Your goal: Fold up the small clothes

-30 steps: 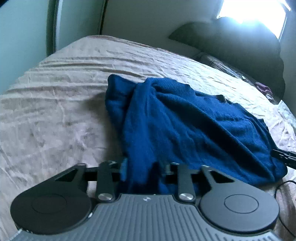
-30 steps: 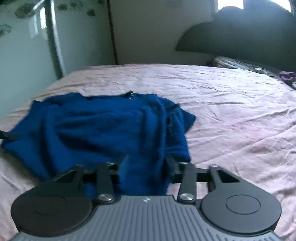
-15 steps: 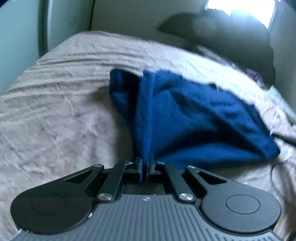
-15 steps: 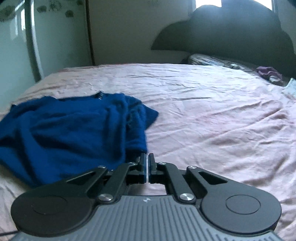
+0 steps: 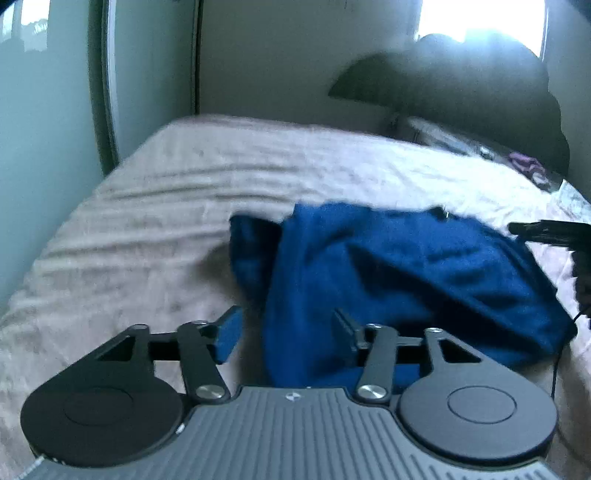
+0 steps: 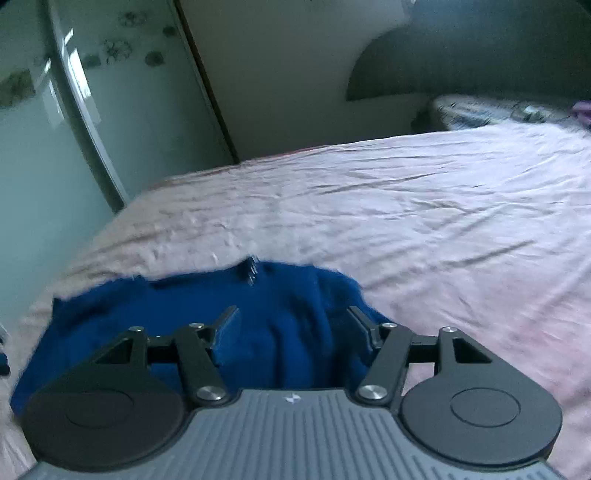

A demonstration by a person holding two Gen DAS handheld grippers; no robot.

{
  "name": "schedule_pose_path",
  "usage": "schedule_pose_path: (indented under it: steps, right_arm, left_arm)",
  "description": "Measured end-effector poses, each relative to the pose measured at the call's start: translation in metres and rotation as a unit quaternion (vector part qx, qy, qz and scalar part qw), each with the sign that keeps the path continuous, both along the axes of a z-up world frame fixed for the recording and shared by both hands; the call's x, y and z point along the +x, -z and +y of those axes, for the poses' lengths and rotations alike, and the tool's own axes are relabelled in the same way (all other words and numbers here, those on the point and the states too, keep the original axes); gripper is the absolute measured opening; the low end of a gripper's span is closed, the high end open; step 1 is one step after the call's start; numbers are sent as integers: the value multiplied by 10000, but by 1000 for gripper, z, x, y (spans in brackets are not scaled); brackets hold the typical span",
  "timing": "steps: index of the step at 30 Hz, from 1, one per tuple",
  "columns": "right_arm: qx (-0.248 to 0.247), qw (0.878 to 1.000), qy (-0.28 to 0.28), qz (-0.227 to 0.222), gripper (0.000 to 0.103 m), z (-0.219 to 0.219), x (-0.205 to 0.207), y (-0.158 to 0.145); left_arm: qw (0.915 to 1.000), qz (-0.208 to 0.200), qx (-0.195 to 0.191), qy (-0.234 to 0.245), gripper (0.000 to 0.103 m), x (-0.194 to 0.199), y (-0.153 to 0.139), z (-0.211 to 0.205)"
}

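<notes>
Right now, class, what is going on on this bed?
A person holding two handheld tongs is folding a blue knit sweater on the pink bedsheet. The left tongs and right tongs have just been opening, and both stand open above the sweater with nothing gripped. The sweater lies loosely bunched, not yet neatly folded.

We see a wrinkled pinkish bedsheet (image 6: 443, 221), a dark headboard (image 5: 461, 96) at the far right, a bright window (image 5: 480, 18) above it, and a glossy wardrobe door (image 6: 44, 147) left.
</notes>
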State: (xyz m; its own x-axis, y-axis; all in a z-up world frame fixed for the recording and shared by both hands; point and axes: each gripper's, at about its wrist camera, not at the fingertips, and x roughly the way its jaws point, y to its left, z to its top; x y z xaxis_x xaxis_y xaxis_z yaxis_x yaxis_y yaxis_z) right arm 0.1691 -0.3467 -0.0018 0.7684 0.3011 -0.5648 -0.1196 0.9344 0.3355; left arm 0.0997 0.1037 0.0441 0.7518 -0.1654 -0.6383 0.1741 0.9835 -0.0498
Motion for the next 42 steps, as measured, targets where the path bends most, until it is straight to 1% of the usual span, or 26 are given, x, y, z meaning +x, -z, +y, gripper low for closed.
schedule_pose_path:
  steps: [4,6,7,8,9,10,11,14,16,19,20,22,24,25,27,28,30,31,33,34,35,36,38,40,41,42]
  right_arm:
    - [26,9995,-93,302,62,8,36,12]
    - [10,9985,-157,516,59,11,49,22]
    - [-38,9982,-187,561,43,12,52,25]
    - [-130,9982,-220,548,18,15,52,26]
    - [-198,9979,-334,513,10,17,52,26]
    - [-275,9978,-417,433,6,20,51,24]
    - [-453,9973,-449,354,6,23,49,22]
    - [-1400,9897,-296,33,6,37,46,16]
    - [-1919,9811,-158,-170,5,46,49,14]
    - [-2680,9628,138,-315,4,56,61,19]
    - [-2703,9625,132,-217,5,54,68,22]
    - [-2508,9680,128,-6,5,51,72,25]
    - [-2404,9698,334,-244,6,53,53,16]
    - [-2207,9744,222,-374,6,55,41,9]
    - [-1535,9859,-522,-422,6,65,15,-4]
    - [-1211,9865,-1035,-385,6,73,2,-8]
    - [-1048,9769,-1841,-282,6,95,-15,-7]
    - [-1166,9688,-2176,-219,6,108,-21,-4]
    - [-1702,9497,-2628,-62,6,130,-30,10]
    - [-2101,9412,-2646,-65,5,134,-32,18]
    - [-2306,9379,-2585,-181,5,131,-32,21]
    - [-2336,9418,-2407,-223,5,121,-28,20]
    - [-2388,9591,-1519,-55,5,94,-10,17]
    - [-2364,9667,-978,106,7,73,4,16]
    - [-2340,9694,-730,102,8,68,6,11]
    - [-2336,9700,-677,1,8,68,4,7]
  left_arm:
    - [9996,-83,-43,284,67,15,-1,-30]
    - [9990,-54,2,454,67,25,4,-51]
    - [9985,-75,46,533,68,27,7,-60]
    - [9980,-103,122,604,68,29,10,-69]
    - [9974,-128,243,669,68,32,15,-79]
    - [9967,-131,348,723,68,34,21,-87]
    - [9961,-104,421,763,69,36,27,-92]
    - [9947,99,589,839,69,42,47,-103]
    - [9944,199,626,829,69,42,55,-103]
    - [9934,180,746,851,71,39,62,-102]
    - [9929,164,808,863,72,38,63,-103]
    - [9925,137,861,861,71,36,60,-103]
    - [9928,5,827,865,71,32,52,-101]
    - [9931,-93,800,852,71,32,47,-98]
    - [9936,-188,755,822,71,34,39,-98]
    - [9939,-202,719,812,72,37,36,-98]
    - [9944,-89,692,799,74,44,39,-100]
    - [9942,40,713,809,73,47,43,-103]
    - [9933,220,784,824,73,49,56,-106]
    - [9926,224,841,841,75,48,61,-107]
    - [9921,144,896,860,75,44,63,-105]
    - [9914,81,950,898,75,40,64,-105]
    - [9911,98,941,934,76,37,65,-102]
    - [9914,137,920,926,76,36,64,-99]
    - [9916,145,909,910,75,34,62,-98]
    - [9918,131,893,902,74,34,60,-98]
